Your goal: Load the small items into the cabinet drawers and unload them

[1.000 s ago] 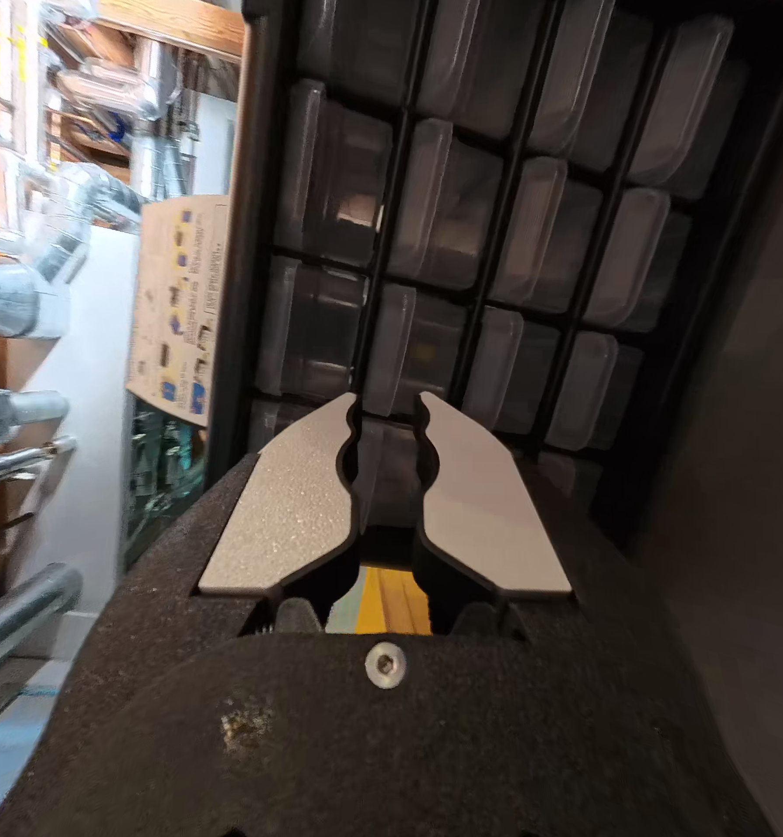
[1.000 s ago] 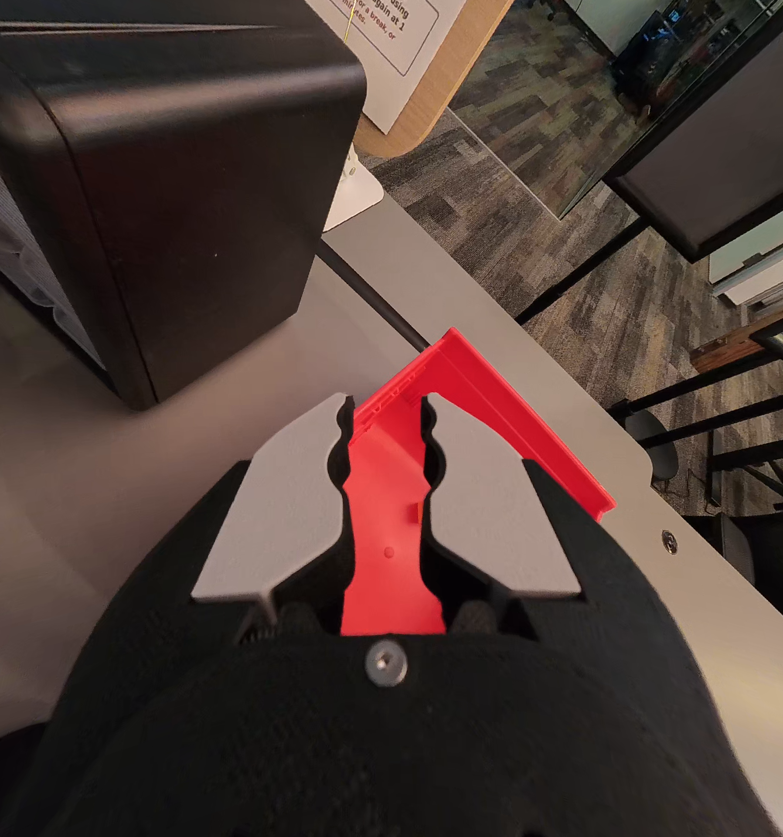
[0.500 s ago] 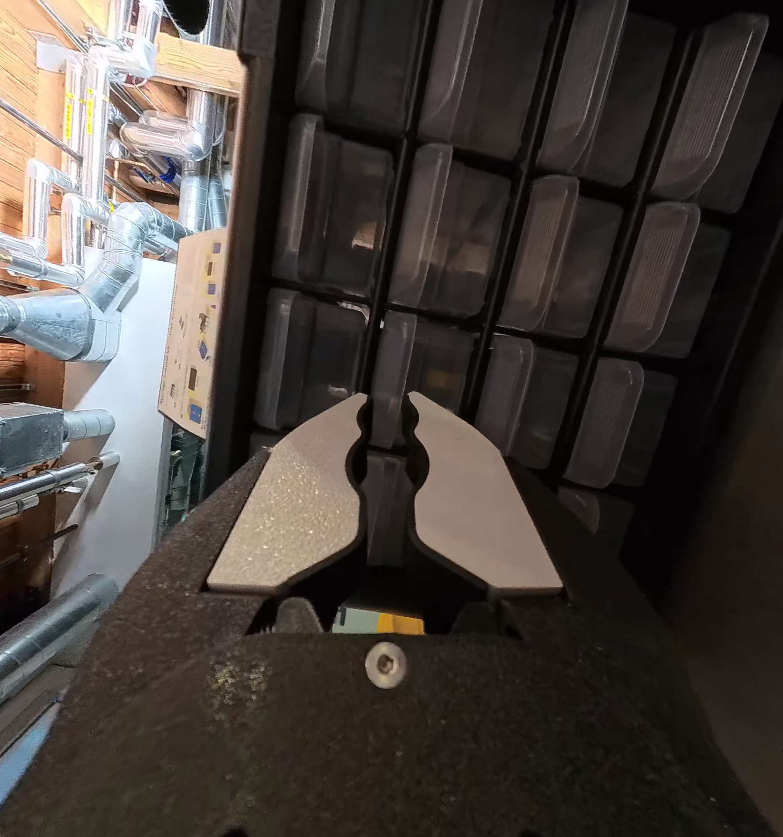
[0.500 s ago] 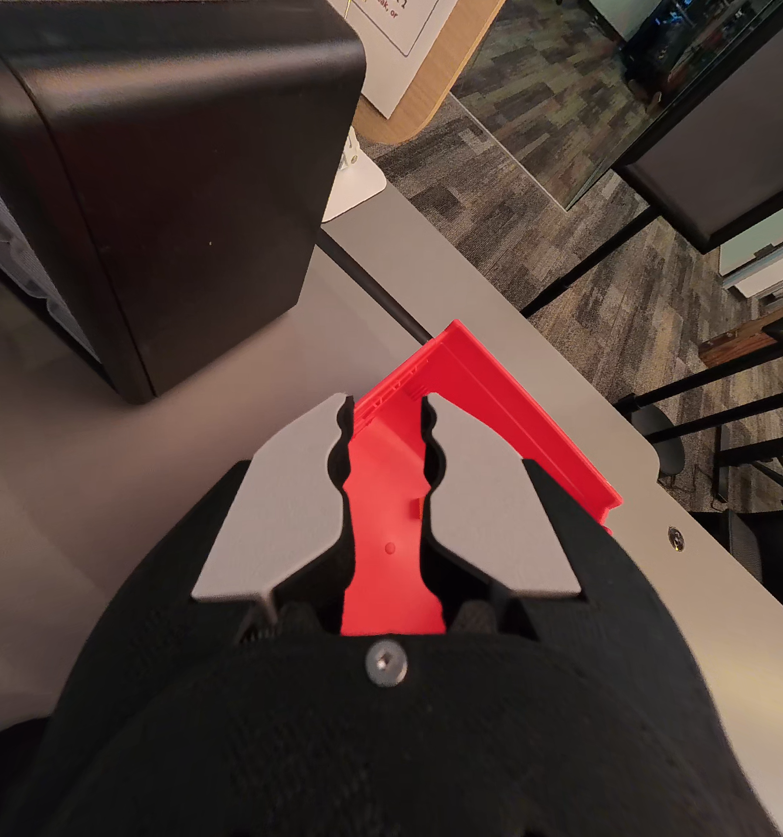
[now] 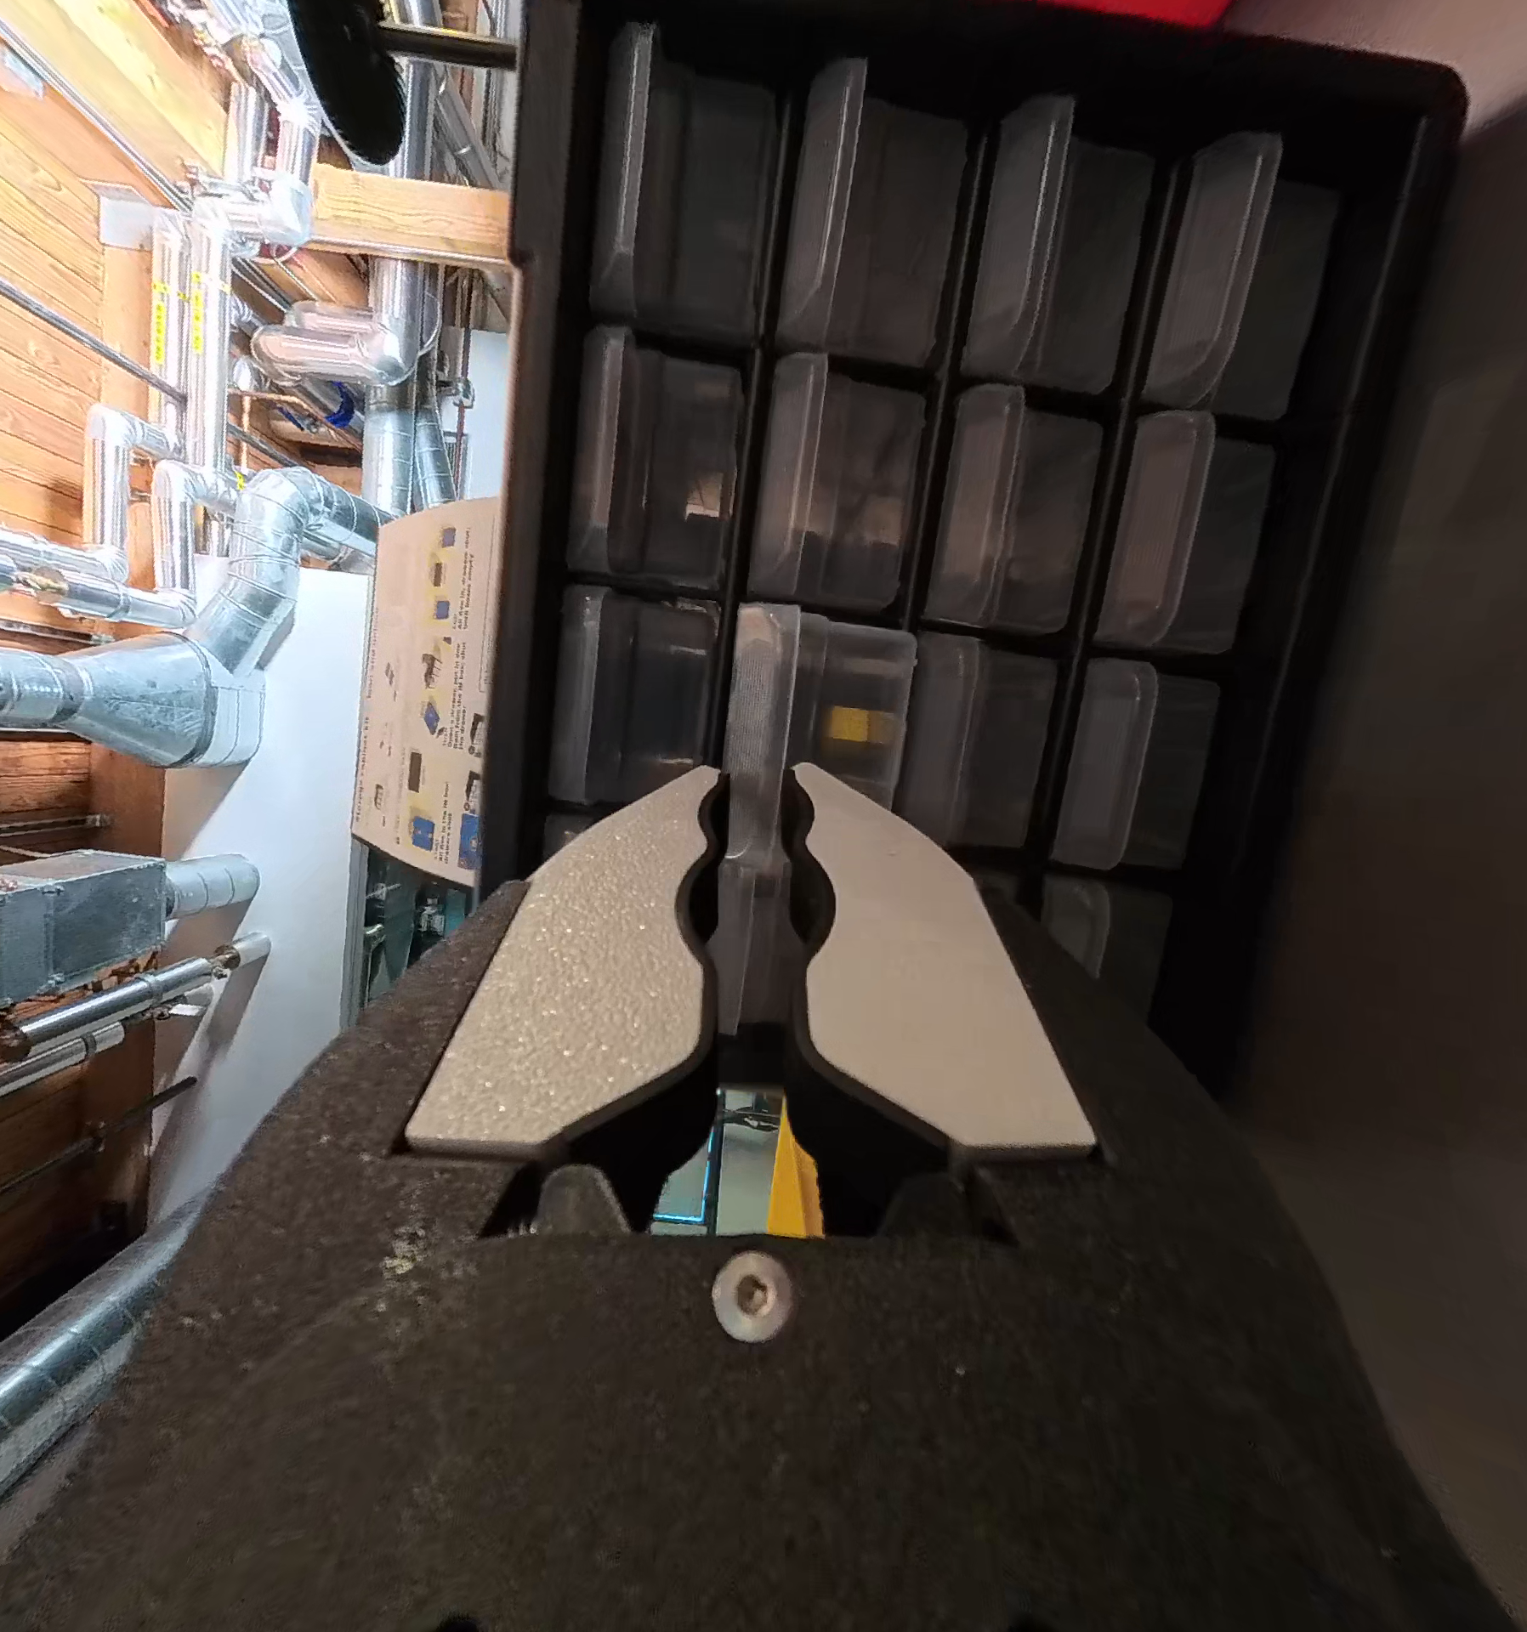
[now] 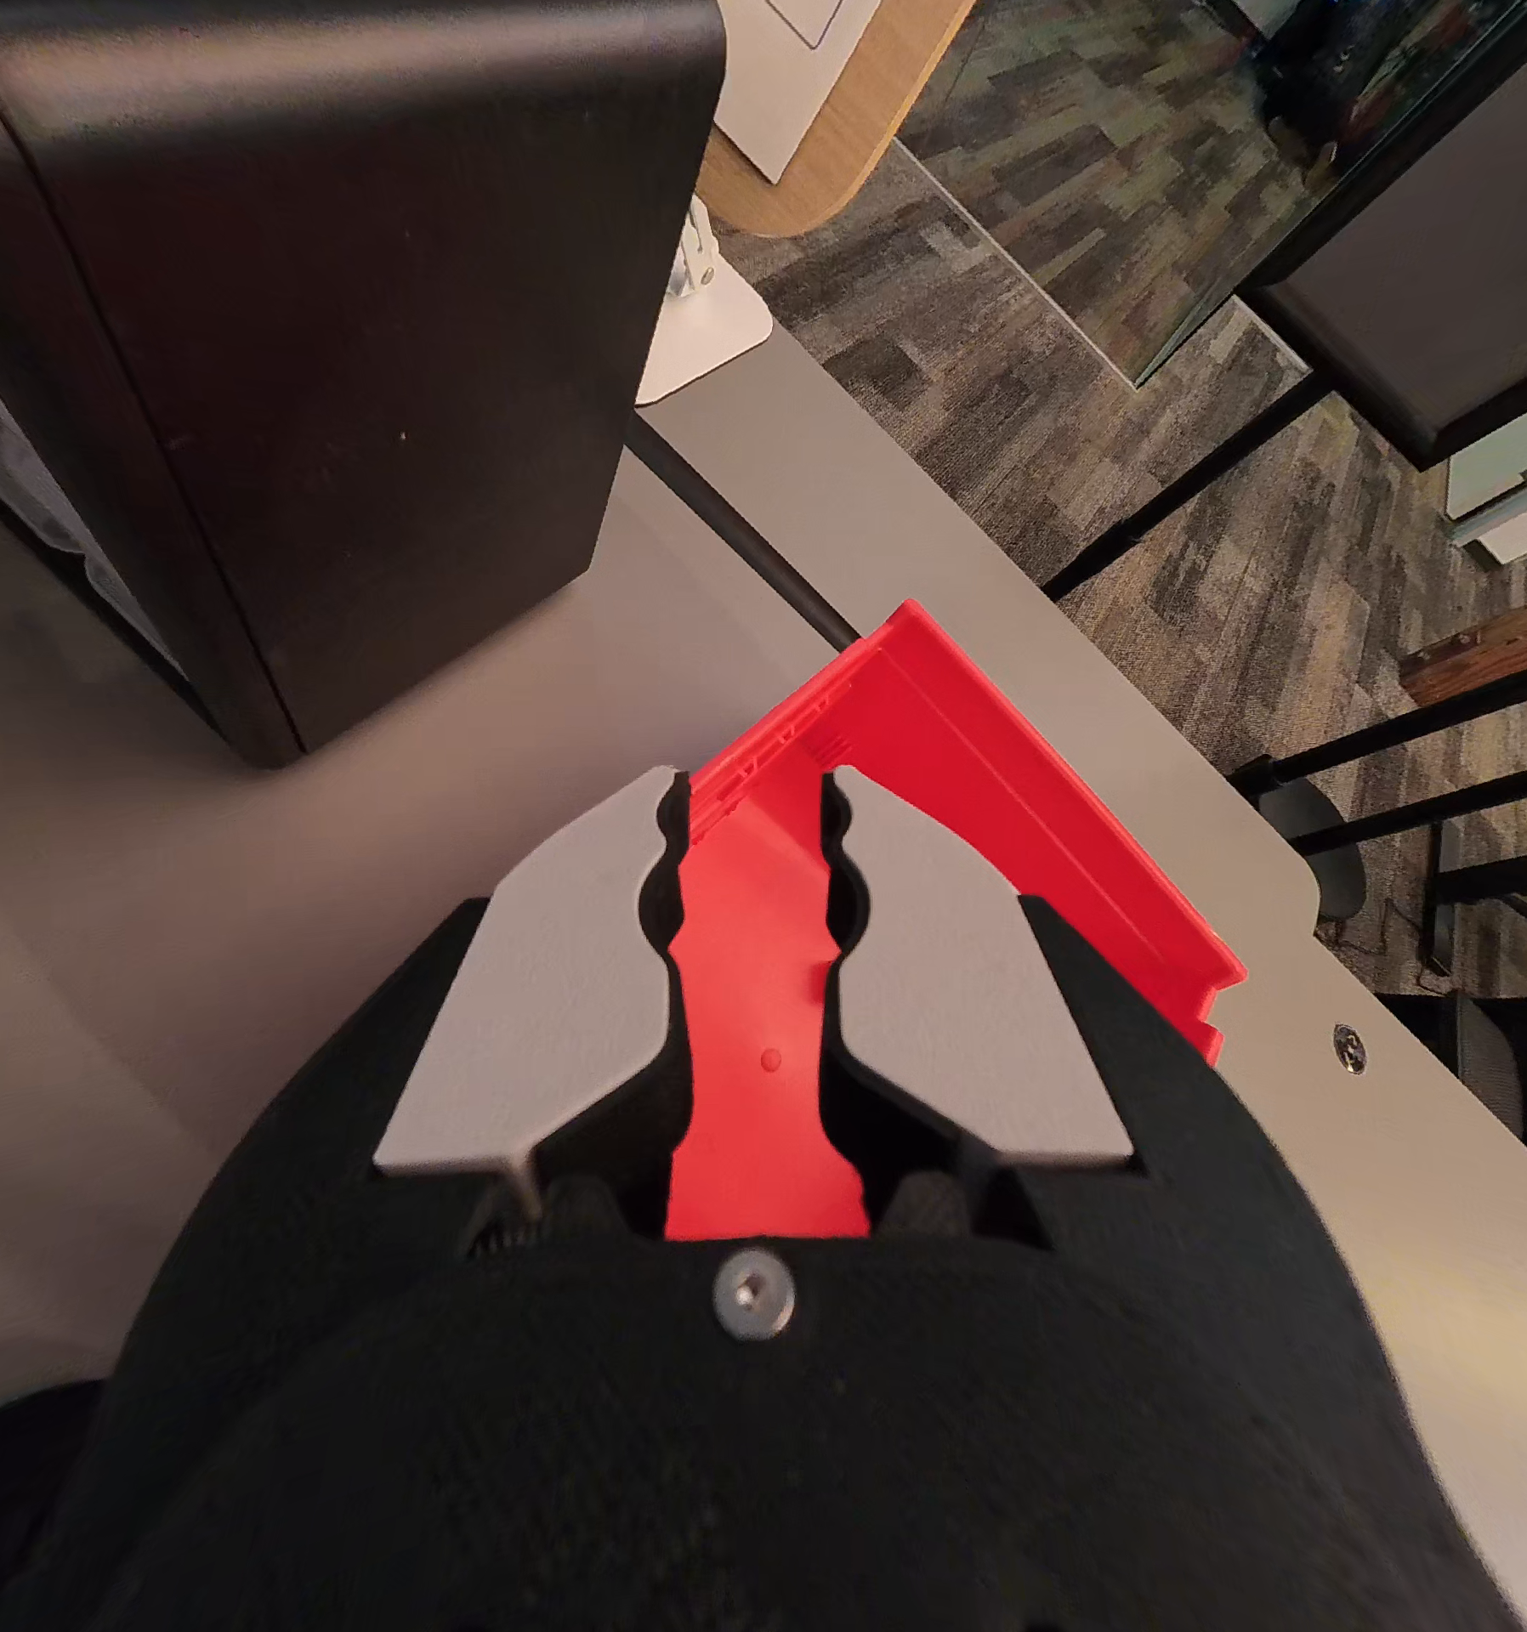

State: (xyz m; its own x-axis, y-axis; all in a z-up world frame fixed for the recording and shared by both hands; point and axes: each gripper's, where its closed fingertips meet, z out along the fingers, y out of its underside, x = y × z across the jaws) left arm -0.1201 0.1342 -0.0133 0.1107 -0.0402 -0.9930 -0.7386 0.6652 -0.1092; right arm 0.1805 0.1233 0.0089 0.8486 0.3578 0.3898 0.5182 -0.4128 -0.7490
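Left gripper (image 5: 758, 786): both fingers are clenched on the translucent pull tab of one clear drawer (image 5: 839, 706). That drawer stands out a little from its slot, proud of the closed drawers around it. A small yellow item (image 5: 857, 726) shows through its clear wall. The view is rolled sideways, so the drawer's row and column are not stated.

Black drawer cabinet (image 5: 1308, 795): grid of clear drawers, the others flush. Beside it stands an illustrated card (image 5: 429, 698), with silver ducts (image 5: 159, 698) beyond.

Right gripper (image 6: 753, 777): fingers parted, nothing between them. It hovers over an open red tray (image 6: 990, 795) that lies on the grey table (image 6: 963, 494) near the table edge. Contact with the tray cannot be determined. The cabinet's black side panel (image 6: 345, 336) stands to the left, apart from the tray. Patterned carpet (image 6: 1096, 265) lies below the table.
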